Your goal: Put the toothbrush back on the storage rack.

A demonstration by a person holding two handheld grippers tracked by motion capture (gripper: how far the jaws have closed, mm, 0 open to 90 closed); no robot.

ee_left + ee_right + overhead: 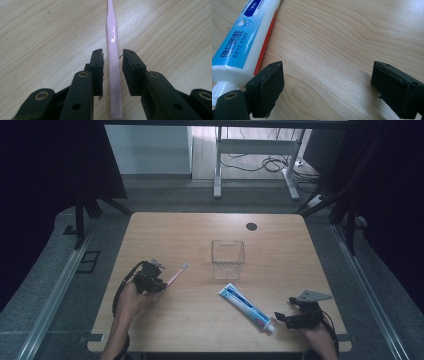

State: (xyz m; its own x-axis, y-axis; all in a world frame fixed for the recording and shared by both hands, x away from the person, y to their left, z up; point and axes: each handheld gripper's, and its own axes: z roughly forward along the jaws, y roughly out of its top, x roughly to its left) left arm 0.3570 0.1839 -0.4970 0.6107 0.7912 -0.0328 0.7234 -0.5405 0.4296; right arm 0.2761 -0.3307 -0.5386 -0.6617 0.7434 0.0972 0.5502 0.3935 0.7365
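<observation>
Your left gripper (pixel 112 62), jaws spread, straddles the toothbrush (pixel 113 75) on the tabletop (pixel 37 37): light, stiff, slick; pinch it mid-handle.

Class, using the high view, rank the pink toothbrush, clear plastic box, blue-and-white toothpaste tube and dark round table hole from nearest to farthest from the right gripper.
From the right gripper:
1. Blue-and-white toothpaste tube, just left of it.
2. Clear plastic box, mid-table.
3. Dark round table hole, far edge.
4. Pink toothbrush, far left.
</observation>
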